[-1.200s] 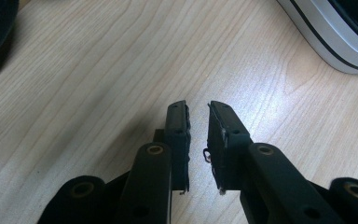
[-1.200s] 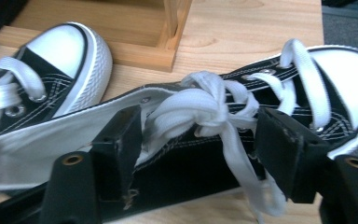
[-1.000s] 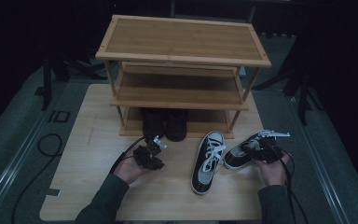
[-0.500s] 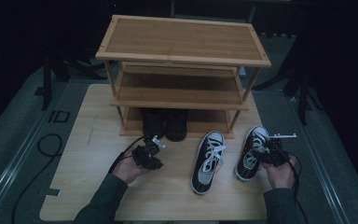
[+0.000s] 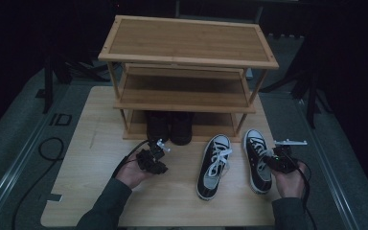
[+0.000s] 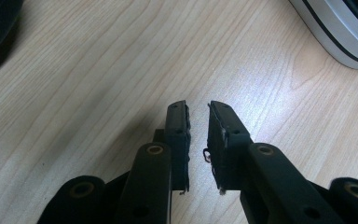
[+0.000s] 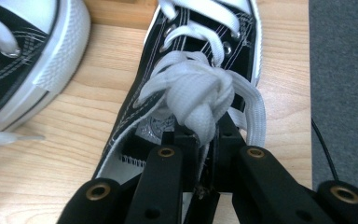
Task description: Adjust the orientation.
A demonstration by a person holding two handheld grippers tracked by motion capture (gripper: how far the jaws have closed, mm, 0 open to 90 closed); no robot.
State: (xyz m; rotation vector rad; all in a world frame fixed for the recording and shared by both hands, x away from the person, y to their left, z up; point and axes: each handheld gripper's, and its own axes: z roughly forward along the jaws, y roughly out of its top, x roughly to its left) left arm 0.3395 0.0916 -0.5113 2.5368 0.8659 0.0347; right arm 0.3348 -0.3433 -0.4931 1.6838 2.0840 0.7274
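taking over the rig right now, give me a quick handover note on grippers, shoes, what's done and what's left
Right gripper: jaws have just been closing on the right sneaker, gripping at its tongue and knotted laces; the shoe stands upright on the table.
Left gripper: holds nothing, jaws a narrow gap apart, just above bare table left of the left sneaker.
Rack: a dark pair of shoes stands on the bottom shelf; middle and top shelves are bare.
Done: right sneaker gripped.
Left, probably: shelve both sneakers on the rack.
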